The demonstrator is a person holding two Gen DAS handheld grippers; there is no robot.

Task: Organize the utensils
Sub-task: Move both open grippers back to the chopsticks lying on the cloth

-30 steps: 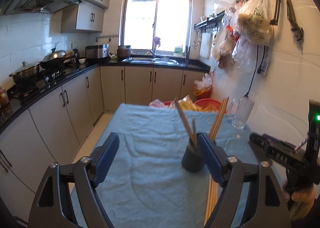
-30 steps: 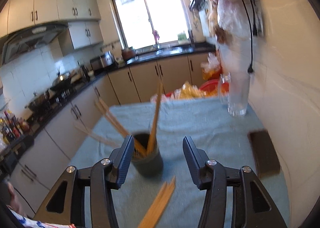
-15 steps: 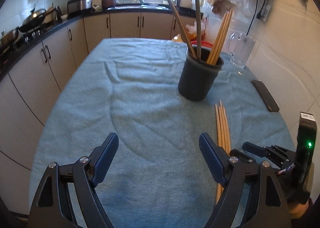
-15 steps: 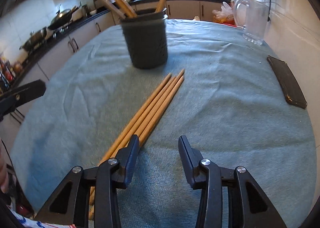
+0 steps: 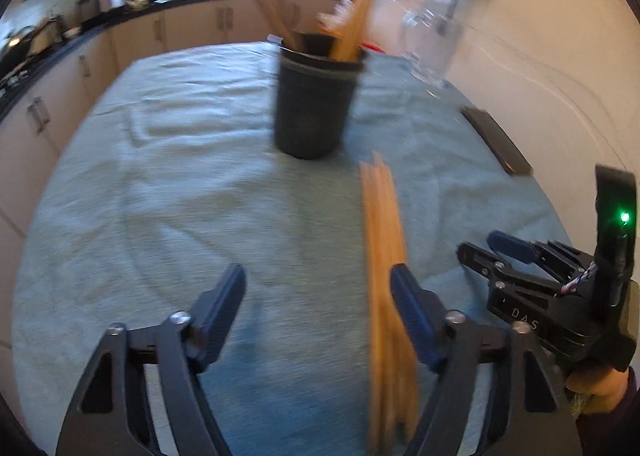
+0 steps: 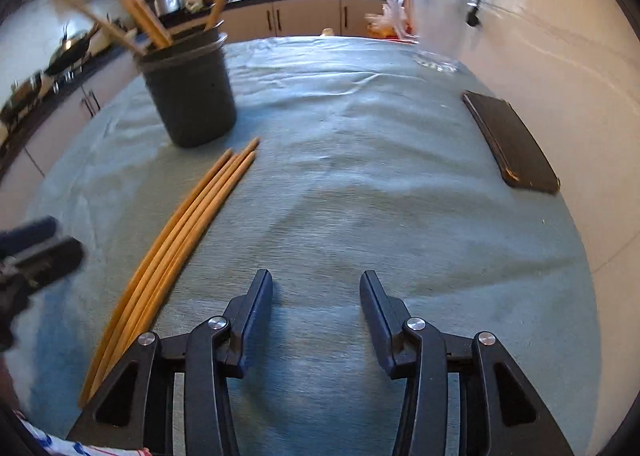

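Observation:
A dark round holder [image 5: 316, 112] [image 6: 192, 96] stands on the blue cloth with wooden chopsticks [image 5: 356, 16] sticking out of it. Several loose chopsticks [image 5: 382, 240] [image 6: 188, 224] lie side by side on the cloth in front of it. My left gripper [image 5: 316, 288] hangs low over the cloth, its jaws closing; the loose chopsticks run just inside its right finger, untouched by the pads. My right gripper [image 6: 316, 288] is to the right of the bundle, jaws opening, nothing between them. Each gripper shows in the other's view: the right gripper [image 5: 500, 252], the left gripper [image 6: 40, 244].
A clear glass jug [image 5: 432, 40] [image 6: 440, 24] stands at the table's far right corner. A flat dark case [image 5: 496, 140] [image 6: 512, 144] lies along the right edge by the white wall. Kitchen cabinets and counter run along the left and back.
Both grippers have come down and tilted toward the cloth, so the holder and loose chopsticks sit nearer. The left jaws have narrowed; the right jaws closed a little, then widened slightly.

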